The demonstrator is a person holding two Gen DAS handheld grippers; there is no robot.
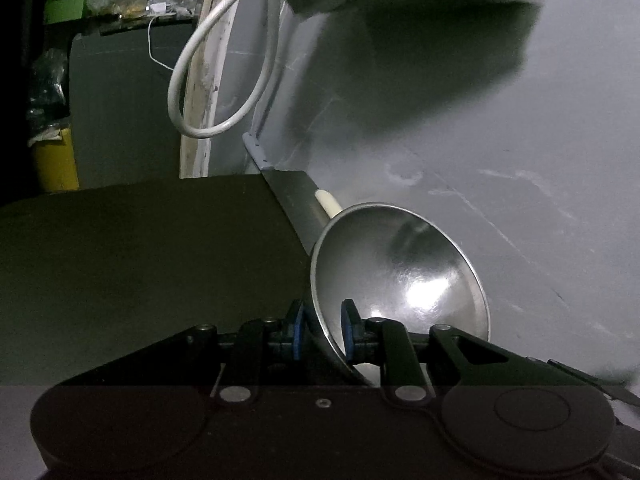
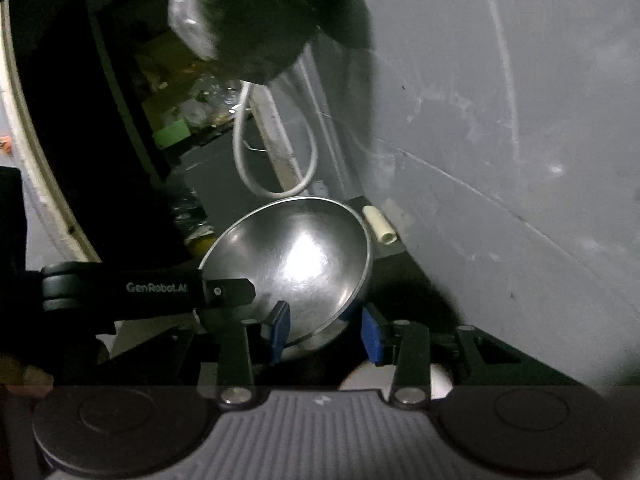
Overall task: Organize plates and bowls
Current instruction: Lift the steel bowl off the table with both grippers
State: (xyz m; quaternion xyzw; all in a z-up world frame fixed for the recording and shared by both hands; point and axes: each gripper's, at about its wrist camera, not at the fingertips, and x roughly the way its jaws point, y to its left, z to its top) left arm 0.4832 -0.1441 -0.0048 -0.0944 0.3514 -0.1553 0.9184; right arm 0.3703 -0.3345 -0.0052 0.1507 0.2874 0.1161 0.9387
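Note:
A shiny steel bowl (image 1: 404,276) is tilted on its side, its hollow facing the cameras. My left gripper (image 1: 322,334) is shut on the bowl's rim, one blue pad inside and one outside. In the right wrist view the same bowl (image 2: 296,264) is held up by the left gripper (image 2: 236,292), which reaches in from the left. My right gripper (image 2: 325,332) is open, its blue pads on either side of the bowl's lower rim; I cannot tell whether they touch it.
A grey wall (image 1: 500,140) stands close behind the bowl. A white cable loop (image 1: 216,80) hangs at a door frame. A dark tabletop (image 1: 140,248) lies on the left. A cream tube (image 2: 380,224) lies by the wall. A white object (image 2: 360,380) sits under my right gripper.

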